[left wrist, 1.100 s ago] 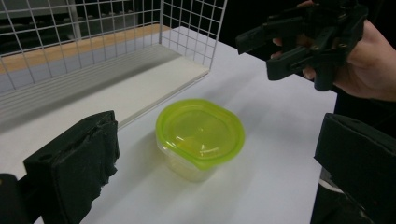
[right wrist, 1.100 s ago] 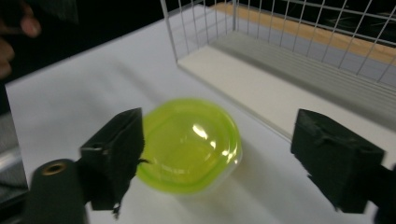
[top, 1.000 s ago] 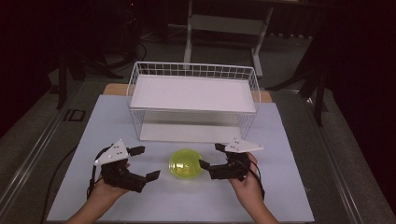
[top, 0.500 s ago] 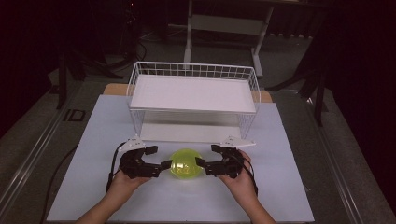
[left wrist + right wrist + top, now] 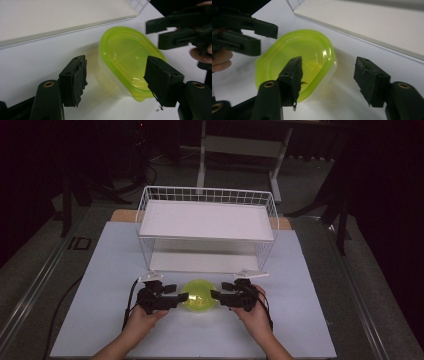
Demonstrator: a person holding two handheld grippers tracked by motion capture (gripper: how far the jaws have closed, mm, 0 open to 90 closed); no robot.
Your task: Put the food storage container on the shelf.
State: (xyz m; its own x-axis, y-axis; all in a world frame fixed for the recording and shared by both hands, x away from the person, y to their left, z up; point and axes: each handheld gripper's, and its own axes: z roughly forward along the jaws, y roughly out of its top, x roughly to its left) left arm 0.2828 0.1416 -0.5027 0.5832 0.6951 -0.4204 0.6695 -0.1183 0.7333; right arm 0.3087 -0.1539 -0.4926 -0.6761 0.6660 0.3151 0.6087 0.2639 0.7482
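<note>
A clear tub with a yellow-green lid (image 5: 198, 295) sits on the white table near the front edge. My left gripper (image 5: 176, 292) is close against its left side and my right gripper (image 5: 220, 290) against its right side, tips pointing inward. In the left gripper view the tub (image 5: 125, 60) lies just ahead of the open left gripper (image 5: 117, 82), with one pad (image 5: 160, 80) over its rim. In the right gripper view the open right gripper (image 5: 330, 78) straddles the tub's edge (image 5: 307, 50). Neither holds anything.
A white wire basket (image 5: 207, 195) with a white board on top stands just behind the tub, its lower shelf open to the front. The white table mat (image 5: 320, 320) extends to both sides. The other gripper (image 5: 180, 30) faces the left one across the tub.
Both grippers have moved inward from either side and levelled out, and now sit close against the tub. The tub has stayed in place.
</note>
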